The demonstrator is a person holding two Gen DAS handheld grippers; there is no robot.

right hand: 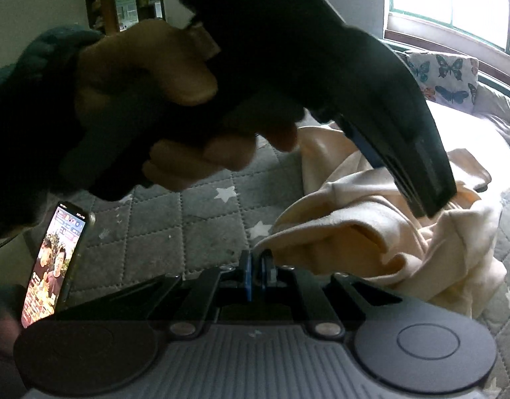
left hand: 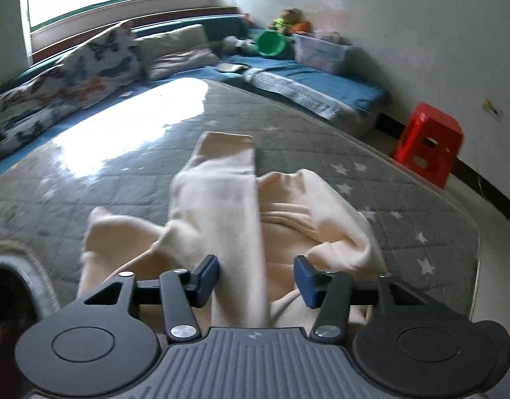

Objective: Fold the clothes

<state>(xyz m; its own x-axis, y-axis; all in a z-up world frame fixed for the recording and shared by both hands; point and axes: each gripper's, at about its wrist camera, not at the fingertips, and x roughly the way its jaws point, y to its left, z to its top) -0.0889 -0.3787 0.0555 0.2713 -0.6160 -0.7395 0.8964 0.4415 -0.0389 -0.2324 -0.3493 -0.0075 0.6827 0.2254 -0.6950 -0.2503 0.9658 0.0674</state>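
Observation:
A cream garment [left hand: 221, 193] lies crumpled on a grey quilted bed cover with white stars [left hand: 121, 183]. In the left wrist view a long folded strip of it runs up between the blue pads of my left gripper [left hand: 256, 276]. The jaws stand about half apart, with a gap showing on the right side of the strip. In the right wrist view my right gripper [right hand: 257, 266] is shut, and a pointed corner of the garment [right hand: 388, 232] runs into its fingertips. A hand [right hand: 175, 99] holds the left gripper's dark body above, its tip down on the cloth.
A lit phone [right hand: 55, 266] stands propped on the cover at the left. Beyond the bed are butterfly pillows [left hand: 88, 66], a green bucket [left hand: 271, 42] and a clear plastic box [left hand: 321, 50]. A red stool [left hand: 427, 143] stands on the floor past the bed's right edge.

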